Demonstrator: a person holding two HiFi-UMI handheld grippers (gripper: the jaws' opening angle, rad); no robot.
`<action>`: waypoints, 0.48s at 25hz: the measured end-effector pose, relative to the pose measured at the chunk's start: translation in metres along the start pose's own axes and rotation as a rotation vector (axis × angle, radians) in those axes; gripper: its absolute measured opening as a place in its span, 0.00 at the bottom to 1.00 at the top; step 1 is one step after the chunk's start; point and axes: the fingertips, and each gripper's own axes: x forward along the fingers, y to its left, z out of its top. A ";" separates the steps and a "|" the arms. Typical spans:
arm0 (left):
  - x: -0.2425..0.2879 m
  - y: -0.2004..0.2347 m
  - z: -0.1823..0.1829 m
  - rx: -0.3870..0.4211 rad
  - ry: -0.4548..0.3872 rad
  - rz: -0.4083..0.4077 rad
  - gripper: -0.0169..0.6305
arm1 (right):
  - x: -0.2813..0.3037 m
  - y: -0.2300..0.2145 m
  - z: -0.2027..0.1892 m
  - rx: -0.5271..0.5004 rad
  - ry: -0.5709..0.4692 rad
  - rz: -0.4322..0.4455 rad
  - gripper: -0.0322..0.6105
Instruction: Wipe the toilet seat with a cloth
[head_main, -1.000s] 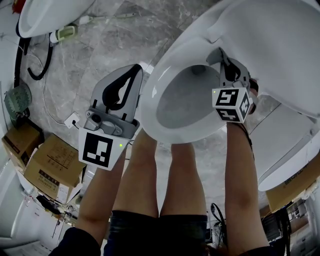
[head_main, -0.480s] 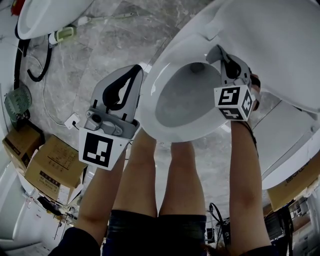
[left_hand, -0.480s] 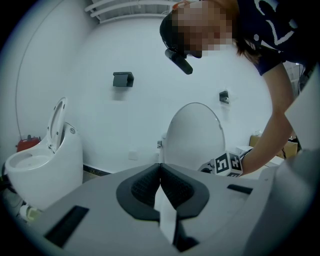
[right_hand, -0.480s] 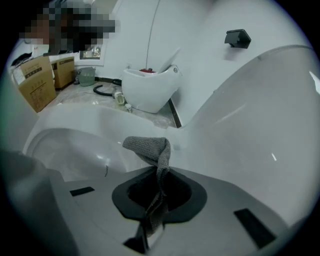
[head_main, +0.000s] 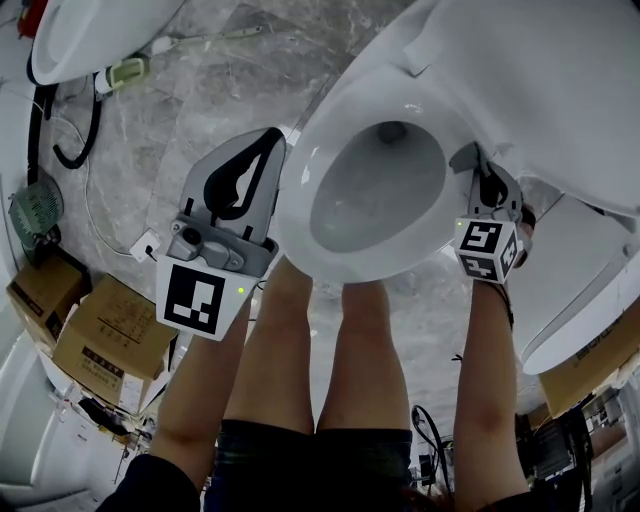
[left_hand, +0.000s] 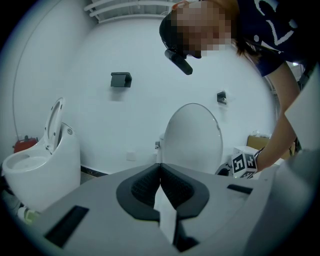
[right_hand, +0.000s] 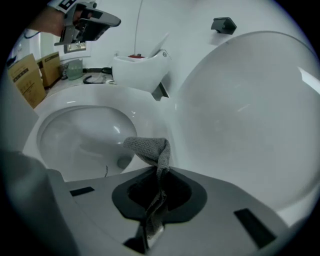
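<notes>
Right gripper (right_hand: 159, 176): jaws pinching our grey cloth (right_hand: 149, 146).
Toilet seat (right_hand: 146, 109): just ahead of cloth, we judge.
Left gripper (left_hand: 161, 176): jaws seemingly together, farther off.

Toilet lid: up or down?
Up. The white oval toilet lid stands upright in the left gripper view; the white ceramic bowl lies uncovered.

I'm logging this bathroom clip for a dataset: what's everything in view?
Toilet: one, white, centre, lid up.
Second toilet: one, white, far left.
Cloth: one, grey, at the rim.
Boxes: three, brown, floor.
Fan: one, green, floor left.
Hose: one, black, floor left.
Wall fittings: two, black, wall.
Left gripper: one, grey, shut, left of toilet.
Right gripper: one, grey, shut on cloth, at toilet's right rim.
Arms, legs: two each, bare, below.
</notes>
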 end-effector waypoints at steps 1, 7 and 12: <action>0.000 -0.001 0.000 0.001 -0.002 -0.001 0.05 | 0.007 0.005 0.011 -0.020 -0.018 0.015 0.11; 0.001 -0.007 -0.003 0.009 0.004 -0.011 0.05 | 0.050 0.052 0.102 -0.213 -0.135 0.143 0.11; -0.002 -0.006 -0.006 0.009 0.014 -0.010 0.05 | 0.046 0.054 0.078 -0.228 -0.075 0.170 0.11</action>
